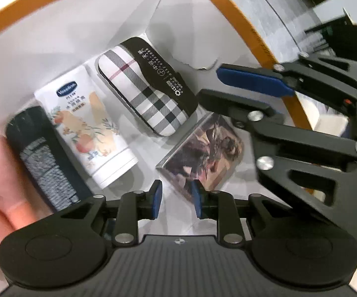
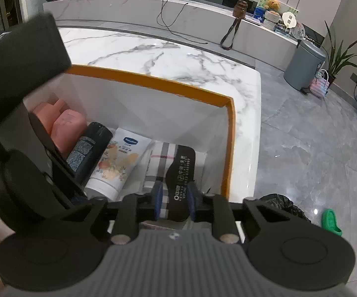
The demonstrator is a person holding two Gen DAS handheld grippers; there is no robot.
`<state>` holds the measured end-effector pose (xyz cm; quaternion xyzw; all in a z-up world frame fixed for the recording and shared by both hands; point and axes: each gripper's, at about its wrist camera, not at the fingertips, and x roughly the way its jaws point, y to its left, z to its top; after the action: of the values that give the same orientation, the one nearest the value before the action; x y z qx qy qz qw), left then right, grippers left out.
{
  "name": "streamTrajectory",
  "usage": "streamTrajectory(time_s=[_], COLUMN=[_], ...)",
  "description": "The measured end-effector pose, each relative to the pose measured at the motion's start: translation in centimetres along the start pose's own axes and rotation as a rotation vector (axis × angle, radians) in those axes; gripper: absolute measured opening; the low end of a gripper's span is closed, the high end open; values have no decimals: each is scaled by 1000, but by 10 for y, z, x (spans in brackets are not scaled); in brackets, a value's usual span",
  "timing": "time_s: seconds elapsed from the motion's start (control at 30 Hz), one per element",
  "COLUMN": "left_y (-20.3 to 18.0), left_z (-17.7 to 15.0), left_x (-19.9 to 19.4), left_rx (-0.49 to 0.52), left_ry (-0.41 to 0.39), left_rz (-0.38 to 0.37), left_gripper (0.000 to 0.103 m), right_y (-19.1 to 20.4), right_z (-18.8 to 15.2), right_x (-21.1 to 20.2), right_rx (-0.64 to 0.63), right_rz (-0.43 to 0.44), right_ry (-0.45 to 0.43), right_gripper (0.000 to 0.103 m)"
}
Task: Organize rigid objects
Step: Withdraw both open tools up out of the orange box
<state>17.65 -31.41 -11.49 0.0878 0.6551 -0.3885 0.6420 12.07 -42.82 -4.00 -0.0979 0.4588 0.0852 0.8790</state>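
Left gripper (image 1: pixel 176 199) is narrow, pads on the near corner of a clear picture case (image 1: pixel 203 153) lying on the floor of the orange-rimmed white box (image 2: pixel 230 133). Right gripper (image 2: pixel 173 201) is narrow too, clamped on the plaid case (image 2: pixel 168 173) at its black band. Further in, side by side: Vaseline tube (image 1: pixel 87 126), black can (image 1: pixel 42 158), pink containers (image 2: pixel 59 123).

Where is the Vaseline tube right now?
The Vaseline tube lies flat inside the orange-rimmed box, between the black can on its left and the plaid case on its right, in both wrist views.
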Motion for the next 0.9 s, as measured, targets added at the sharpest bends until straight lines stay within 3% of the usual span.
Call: streamTrajectory(time_s=[0.43,0.53,0.73,0.9], left_y=[-6,-4,9,22], left_z=[-40,-52,-85,-109], left_x=[-71,-87,-113,-135], left_rx=[105,96,70,34], left_ry=[-124,-147,-196,-243], left_rz=[130,156,196,223], left_gripper=[33,33,34,34], right_y=[25,38,66,92], right_z=[3,4,4,7], right_x=[-17,-21,-32,-37], right_rx=[16,21,29,31], right_rz=[13,27,71,98], right_ry=[-24,-30,-56,-61], right_gripper=[36,37,52,53])
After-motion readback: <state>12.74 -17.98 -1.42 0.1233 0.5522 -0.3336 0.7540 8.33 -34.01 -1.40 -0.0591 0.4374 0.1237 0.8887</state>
